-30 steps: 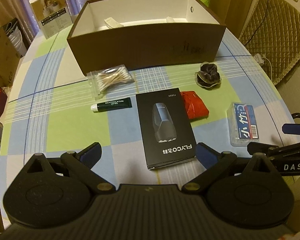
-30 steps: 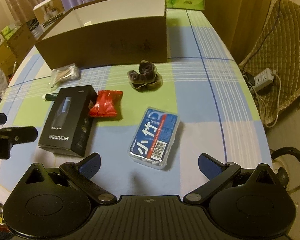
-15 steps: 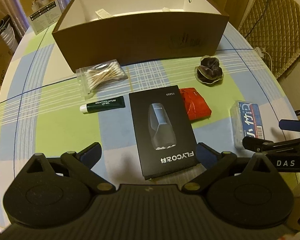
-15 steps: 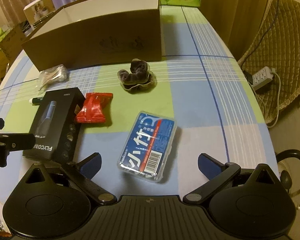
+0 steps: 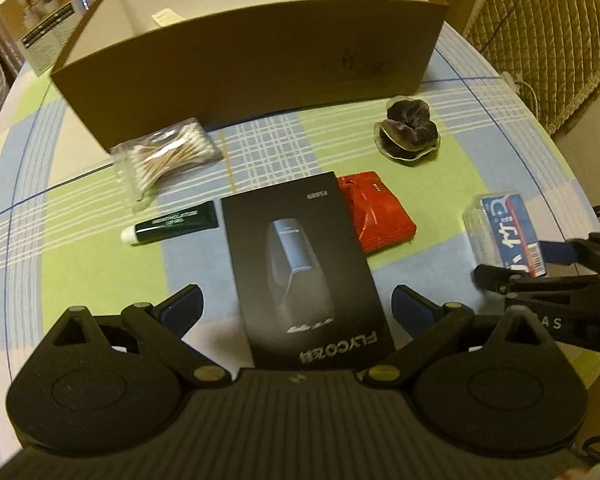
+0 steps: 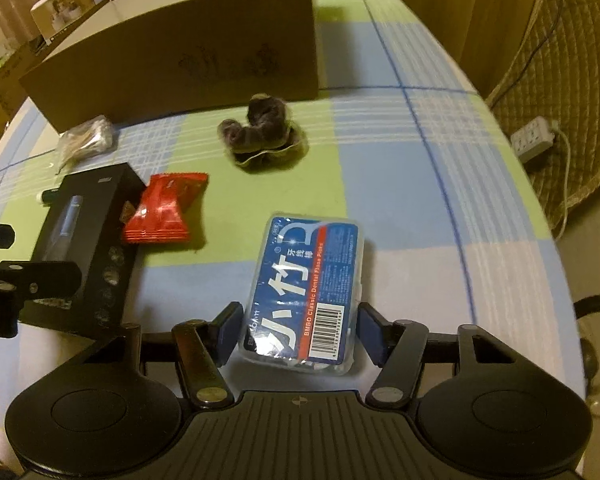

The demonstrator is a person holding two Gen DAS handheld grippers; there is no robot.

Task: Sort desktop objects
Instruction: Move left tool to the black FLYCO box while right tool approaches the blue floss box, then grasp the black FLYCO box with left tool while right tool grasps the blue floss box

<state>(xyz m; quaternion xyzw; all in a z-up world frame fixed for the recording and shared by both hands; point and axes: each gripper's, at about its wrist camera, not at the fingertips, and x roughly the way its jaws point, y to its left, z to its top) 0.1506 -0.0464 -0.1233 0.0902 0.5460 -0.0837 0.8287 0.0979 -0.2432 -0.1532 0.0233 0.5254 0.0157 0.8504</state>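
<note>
Right wrist view: right tongs [image 6: 298, 332] bracket the floss box [image 6: 304, 288], not yet clenched, while left tongs [image 5: 296, 308] gape over the black shaver box [image 5: 300, 264], both bound for sorting.

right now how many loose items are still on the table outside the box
6: cotton swab bag and lip gel tube at left, black razor box centre, red packet beside it, scrunchie by the cardboard box, floss pick case between the right gripper's fingers.

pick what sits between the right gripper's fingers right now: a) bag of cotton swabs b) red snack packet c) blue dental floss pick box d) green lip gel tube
c: in the right wrist view the right gripper has a finger on each side of the blue dental floss pick box, closed in near its sides, though contact is not clear.
</note>
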